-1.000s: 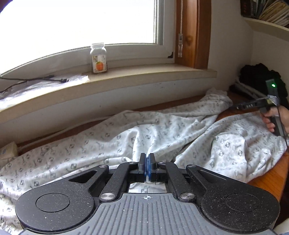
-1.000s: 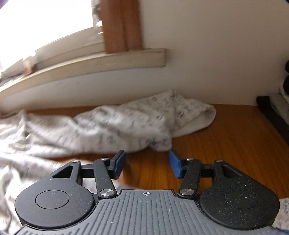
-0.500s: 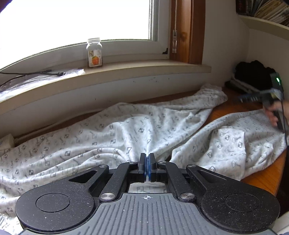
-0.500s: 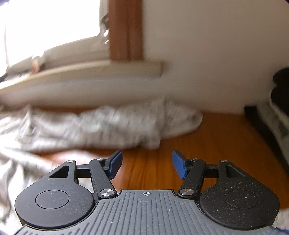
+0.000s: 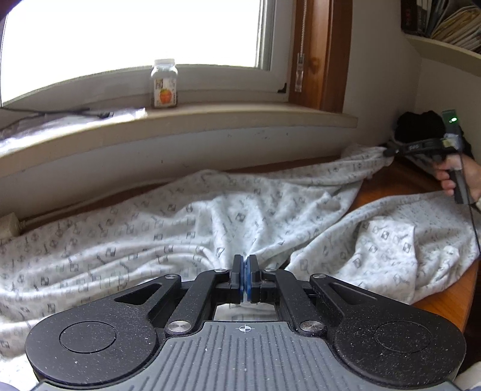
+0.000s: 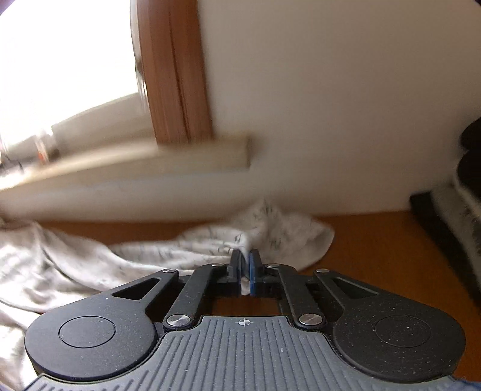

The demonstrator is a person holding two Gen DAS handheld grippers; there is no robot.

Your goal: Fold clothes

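Note:
A white garment with a small grey print lies rumpled across the wooden table; it looks like trousers with two legs. My left gripper is shut on a fold of the cloth near the table's front. My right gripper is shut on the end of the far leg by the wall. In the left wrist view the right gripper shows at the far right, pinching that cloth end, with a hand on its handle.
A windowsill runs behind the table with a small jar and a cable on it. Dark folded items sit in the right corner, seen also as dark items. A shelf of books hangs top right.
My right gripper moved forward to the far leg's end and shut on it; it was open before. The left gripper stayed shut on the cloth, which shifted a little.

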